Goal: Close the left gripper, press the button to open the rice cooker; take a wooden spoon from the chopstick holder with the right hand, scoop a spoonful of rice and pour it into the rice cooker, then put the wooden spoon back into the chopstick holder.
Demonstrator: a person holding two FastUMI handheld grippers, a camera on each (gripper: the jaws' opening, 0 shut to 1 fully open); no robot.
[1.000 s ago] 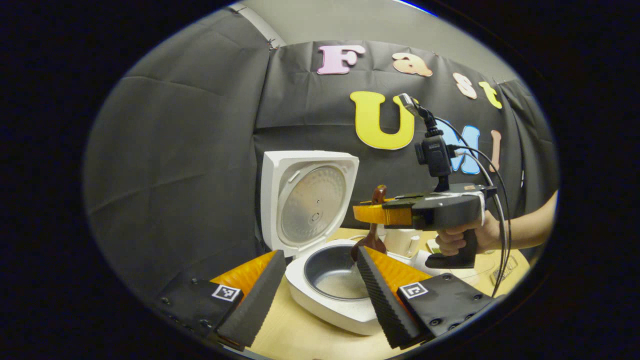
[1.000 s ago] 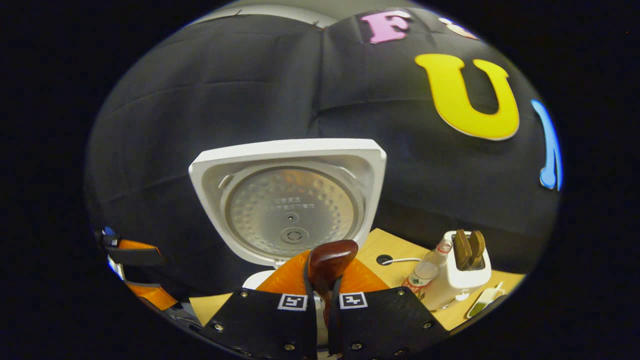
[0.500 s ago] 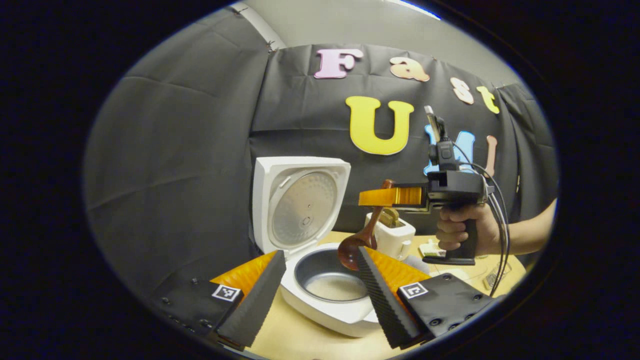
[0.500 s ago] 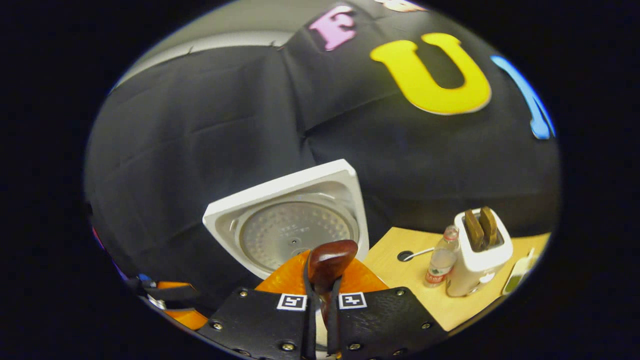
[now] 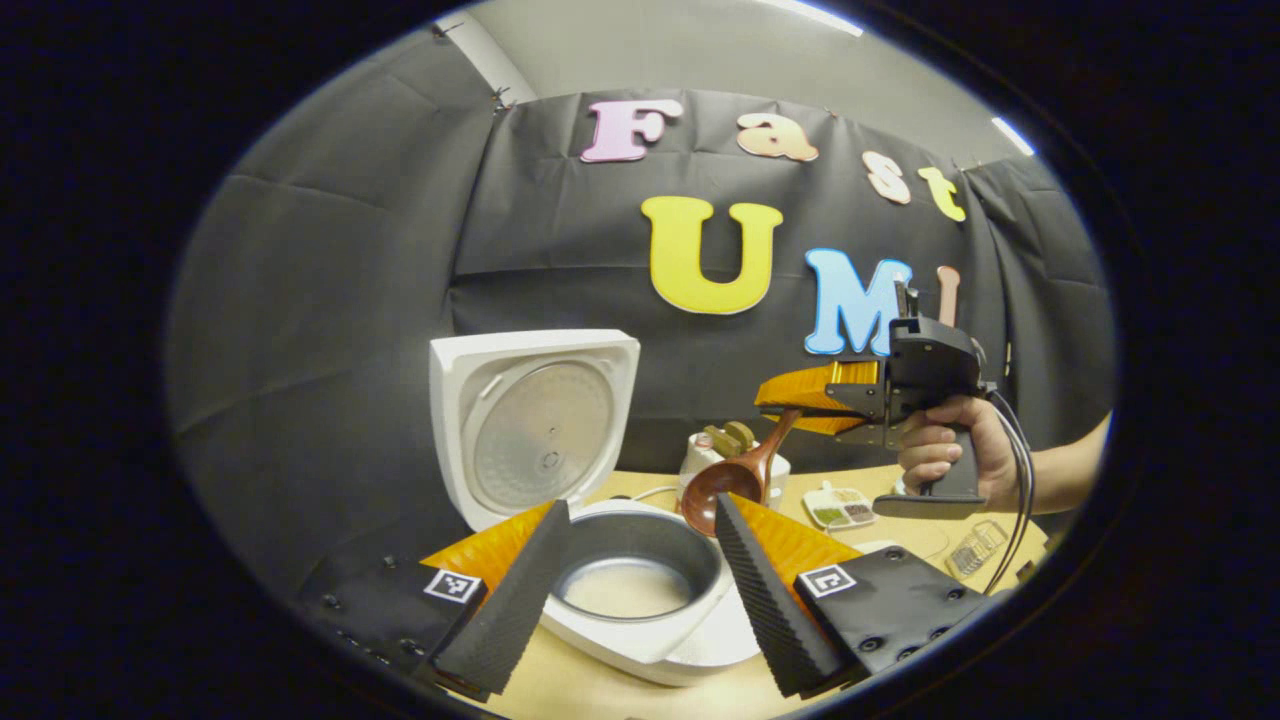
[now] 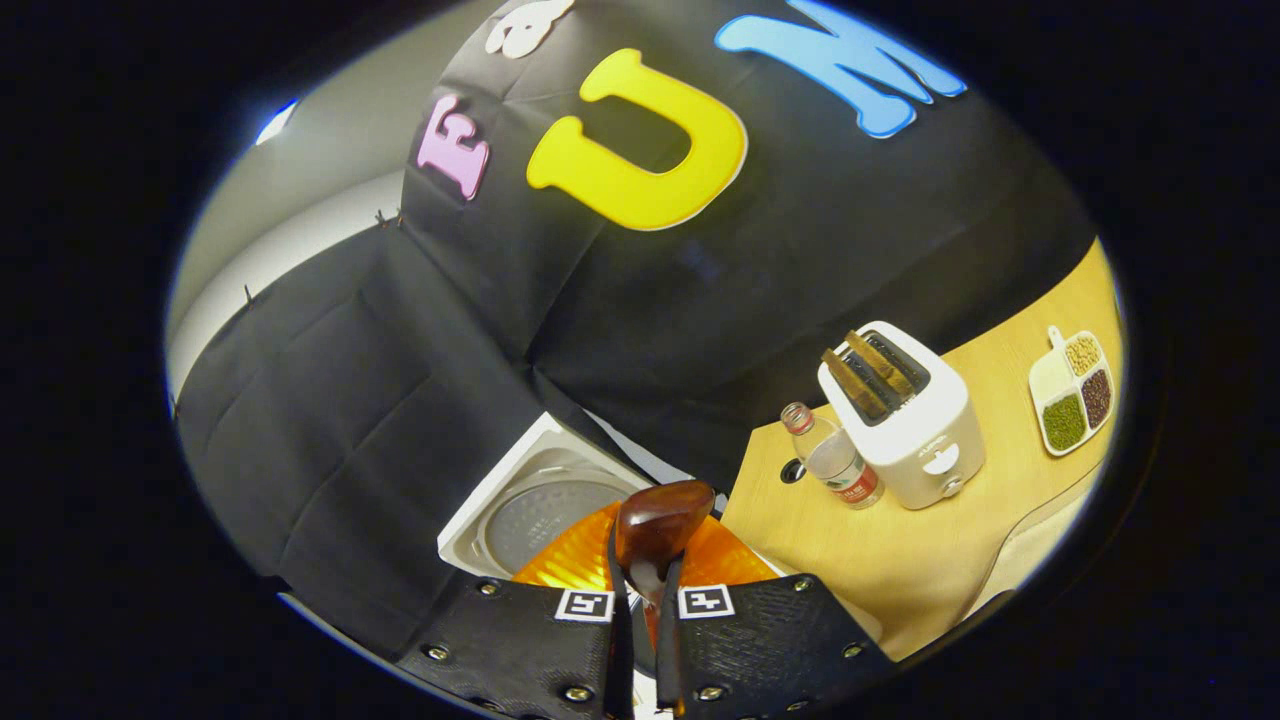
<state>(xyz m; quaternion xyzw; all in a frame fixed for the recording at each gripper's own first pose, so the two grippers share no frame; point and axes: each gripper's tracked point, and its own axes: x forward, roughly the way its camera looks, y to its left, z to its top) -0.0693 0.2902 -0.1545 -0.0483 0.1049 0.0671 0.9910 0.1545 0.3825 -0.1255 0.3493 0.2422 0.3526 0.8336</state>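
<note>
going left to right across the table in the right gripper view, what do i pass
open rice cooker lid → wooden spoon gripped in the right gripper → plastic bottle → white toaster → divided dish of grains

No readable text, label or number on any item here.

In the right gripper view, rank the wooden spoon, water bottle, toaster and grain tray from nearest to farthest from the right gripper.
1. Wooden spoon: clamped in the right gripper jaws, handle end poking up.
2. Water bottle: on the table, up and to the right.
3. Toaster: just beyond the bottle, farther right.
4. Grain tray: far right, by the table edge.
</note>
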